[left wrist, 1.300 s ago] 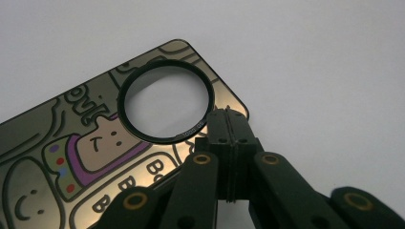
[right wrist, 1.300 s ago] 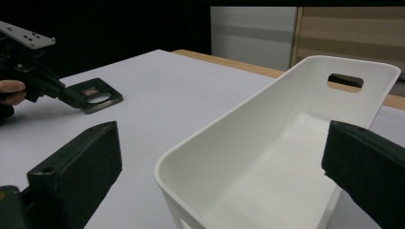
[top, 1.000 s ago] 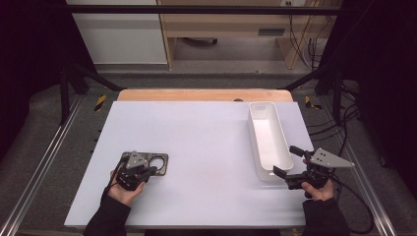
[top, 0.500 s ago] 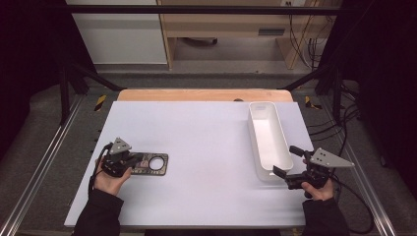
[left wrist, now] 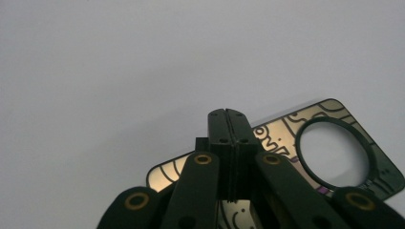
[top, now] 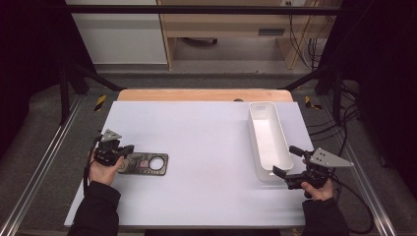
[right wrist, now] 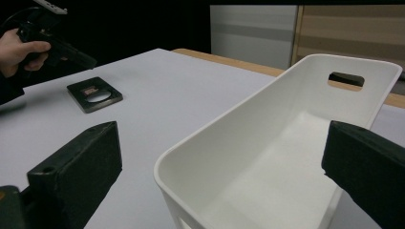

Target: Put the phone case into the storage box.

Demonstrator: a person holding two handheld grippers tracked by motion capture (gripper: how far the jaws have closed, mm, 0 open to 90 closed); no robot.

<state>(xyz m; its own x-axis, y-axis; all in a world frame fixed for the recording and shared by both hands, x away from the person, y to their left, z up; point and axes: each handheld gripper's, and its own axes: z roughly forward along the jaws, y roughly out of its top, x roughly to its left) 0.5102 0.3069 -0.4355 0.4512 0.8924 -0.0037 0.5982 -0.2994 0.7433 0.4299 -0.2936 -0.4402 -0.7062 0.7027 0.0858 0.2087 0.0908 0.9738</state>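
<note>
In the high view, a white table (top: 196, 147) is seen from above, and a flat dark plate with a round hole (top: 145, 163) lies on its left part. The left gripper (top: 129, 148) is held at the plate's left end, just above or on it; contact cannot be told from here. A long white bin (top: 268, 140) stands on the right part of the table, well apart from the plate, and the right gripper (top: 287, 161) is held at the bin's near end with its jaws spread wide. In the left gripper view, the left gripper (left wrist: 230, 119) is seen with its two black jaws pressed together, nothing being held between them, and the plate (left wrist: 286, 133) lies flat on the table just beyond and beneath the jaw tips, its round hole to the right. In the right gripper view, the right gripper (right wrist: 219, 167) is shown wide open, one jaw standing at each side of the bin's (right wrist: 267, 133) near corner without touching it. Farther off at the left, the plate (right wrist: 94, 94) rests on the table, with the left gripper (right wrist: 86, 61) held just above its far side.
</note>
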